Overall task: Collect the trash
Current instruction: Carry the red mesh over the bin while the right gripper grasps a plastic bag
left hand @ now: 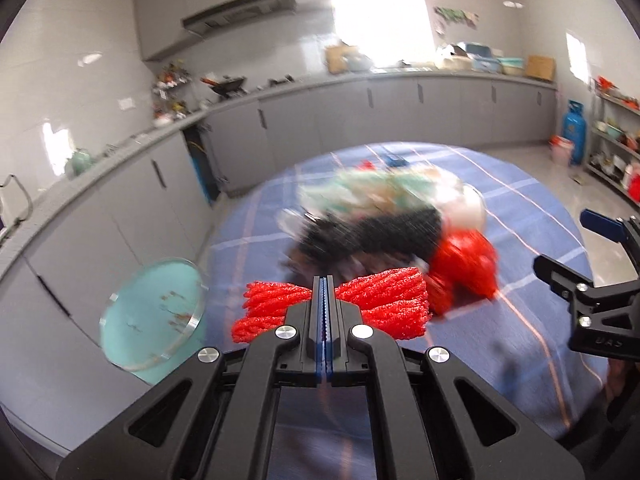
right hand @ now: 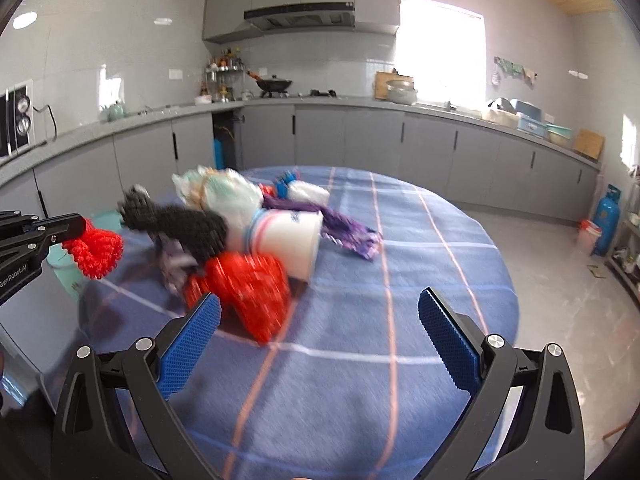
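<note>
Left gripper (left hand: 324,292) pinches red foam net (left hand: 384,304); only right view shows purple wrapper (right hand: 352,232).

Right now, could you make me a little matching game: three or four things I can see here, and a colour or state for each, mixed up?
Things:
1. left gripper
2. right gripper
3. foam net beside the white cup
4. tablecloth

States:
a. blue with pale stripes
b. open, holding nothing
c. black
d. shut on a red foam net

Pairs: 1-d, 2-b, 3-c, 4-a
</note>
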Motion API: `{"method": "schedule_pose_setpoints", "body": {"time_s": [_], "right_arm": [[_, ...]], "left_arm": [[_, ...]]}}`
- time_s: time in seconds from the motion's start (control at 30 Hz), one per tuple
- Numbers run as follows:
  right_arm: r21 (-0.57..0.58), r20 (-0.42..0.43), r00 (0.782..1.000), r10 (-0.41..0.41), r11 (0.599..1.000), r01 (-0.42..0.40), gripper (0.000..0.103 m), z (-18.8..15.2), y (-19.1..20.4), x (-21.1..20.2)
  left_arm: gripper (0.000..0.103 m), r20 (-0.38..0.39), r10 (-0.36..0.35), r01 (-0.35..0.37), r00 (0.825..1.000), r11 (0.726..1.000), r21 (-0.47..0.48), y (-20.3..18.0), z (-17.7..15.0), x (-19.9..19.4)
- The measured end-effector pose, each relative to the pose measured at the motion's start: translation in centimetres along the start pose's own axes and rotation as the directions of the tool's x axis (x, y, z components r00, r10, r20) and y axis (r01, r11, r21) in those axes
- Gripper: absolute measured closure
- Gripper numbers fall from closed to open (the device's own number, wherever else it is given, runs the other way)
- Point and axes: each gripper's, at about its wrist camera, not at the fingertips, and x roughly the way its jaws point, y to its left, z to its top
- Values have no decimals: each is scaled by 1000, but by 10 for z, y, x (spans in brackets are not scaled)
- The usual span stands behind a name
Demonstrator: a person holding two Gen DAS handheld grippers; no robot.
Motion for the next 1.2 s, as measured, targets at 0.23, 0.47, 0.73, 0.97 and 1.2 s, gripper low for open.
{"method": "schedule_pose_setpoints", "body": {"time_s": [0.23,0.47,0.73,0.97,1.2], "right_arm": [[-9,40,996,81,997,-80,11,34,12,17],[-14,44,989,140,990,-139,19,69,25,45],[-21,-56,980,190,981,-192,49,70,31,81],[-26,-66,976,208,977,-210,94,65,31,79],[-20,2,980,201,979,-201,95,84,39,67]], "left_arm": [[102,41,131,-129,991,991,-48,36,21,5],[102,56,182,-177,982,981,-85,57,32,9],[102,43,191,-187,981,978,-89,66,32,18],[102,53,201,-195,978,976,-95,70,32,13],[102,64,255,-243,965,959,-148,94,33,6]]}}
